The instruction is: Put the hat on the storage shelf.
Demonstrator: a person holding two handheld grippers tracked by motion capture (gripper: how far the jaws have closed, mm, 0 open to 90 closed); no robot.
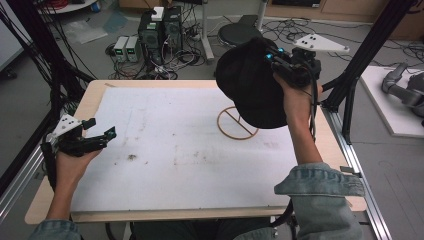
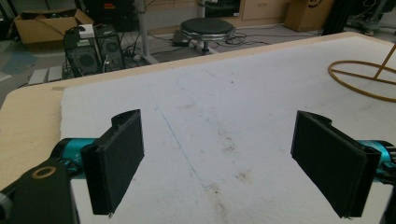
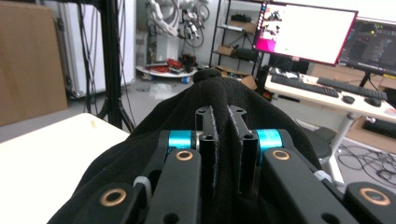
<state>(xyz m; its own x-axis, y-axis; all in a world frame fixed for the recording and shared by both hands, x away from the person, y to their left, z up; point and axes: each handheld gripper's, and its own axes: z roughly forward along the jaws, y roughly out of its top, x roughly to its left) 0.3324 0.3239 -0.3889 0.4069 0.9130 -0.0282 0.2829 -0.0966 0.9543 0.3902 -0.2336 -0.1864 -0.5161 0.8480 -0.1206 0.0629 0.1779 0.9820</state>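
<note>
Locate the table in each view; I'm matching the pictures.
High view: table fills the centre.
Left gripper view: lower frame, behind the jaws.
Right gripper view: pale corner, lower left, beside the black cap.
Shared landmark: black stool beyond the far edge, high and left gripper views.

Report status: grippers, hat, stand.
Right gripper shut on black hat, held above gold wire stand. Left gripper open, empty, over white mat. Nothing blocking.
</note>
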